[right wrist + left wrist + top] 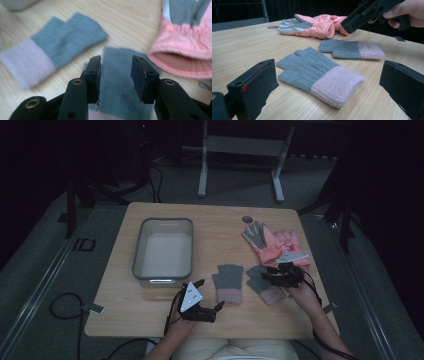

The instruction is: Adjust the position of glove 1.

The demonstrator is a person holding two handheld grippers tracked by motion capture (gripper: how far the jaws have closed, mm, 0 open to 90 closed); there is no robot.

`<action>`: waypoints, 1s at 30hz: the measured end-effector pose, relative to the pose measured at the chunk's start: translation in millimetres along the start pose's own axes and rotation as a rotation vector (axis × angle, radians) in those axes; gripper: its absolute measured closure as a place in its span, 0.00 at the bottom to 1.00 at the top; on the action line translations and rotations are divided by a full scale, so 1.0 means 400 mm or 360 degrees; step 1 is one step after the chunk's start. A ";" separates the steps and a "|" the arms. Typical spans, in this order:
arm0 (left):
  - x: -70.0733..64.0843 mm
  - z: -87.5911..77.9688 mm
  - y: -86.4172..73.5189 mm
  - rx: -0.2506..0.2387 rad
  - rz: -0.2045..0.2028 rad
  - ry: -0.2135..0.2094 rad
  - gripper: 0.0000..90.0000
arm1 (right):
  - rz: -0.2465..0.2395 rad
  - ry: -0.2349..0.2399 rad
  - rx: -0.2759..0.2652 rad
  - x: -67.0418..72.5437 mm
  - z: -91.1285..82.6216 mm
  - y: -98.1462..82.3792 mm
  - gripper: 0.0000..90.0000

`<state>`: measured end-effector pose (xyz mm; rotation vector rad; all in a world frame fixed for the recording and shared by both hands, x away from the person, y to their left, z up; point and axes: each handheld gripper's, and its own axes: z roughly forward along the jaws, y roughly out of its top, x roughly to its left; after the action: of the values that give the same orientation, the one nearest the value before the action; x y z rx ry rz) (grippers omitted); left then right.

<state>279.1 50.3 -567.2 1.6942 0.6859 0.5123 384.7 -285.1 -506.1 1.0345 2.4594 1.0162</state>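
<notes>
Two knit gloves lie side by side on the table [150, 310] — the near knit glove [228, 283] just beyond the left gripper [210, 295], the other knit glove [262, 282] under the right gripper [272, 274]. The padded gloves [275, 244] sit beyond the right gripper — the bin [163, 247] beyond the left.

Only legible mark: "ID" in dark letters on the grey floor mat [83, 244], left of table [210, 225]. Glove tags too small to read.
</notes>
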 end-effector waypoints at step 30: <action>-0.003 0.000 -0.001 -0.0005 0.0012 0.0014 0.01 | 0.0274 -0.0197 -0.0044 0.077 -0.019 -0.088 0.94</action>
<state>278.0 49.6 -567.3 1.6927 0.6850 0.5263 341.2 -284.4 -525.0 1.2781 2.2831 1.0013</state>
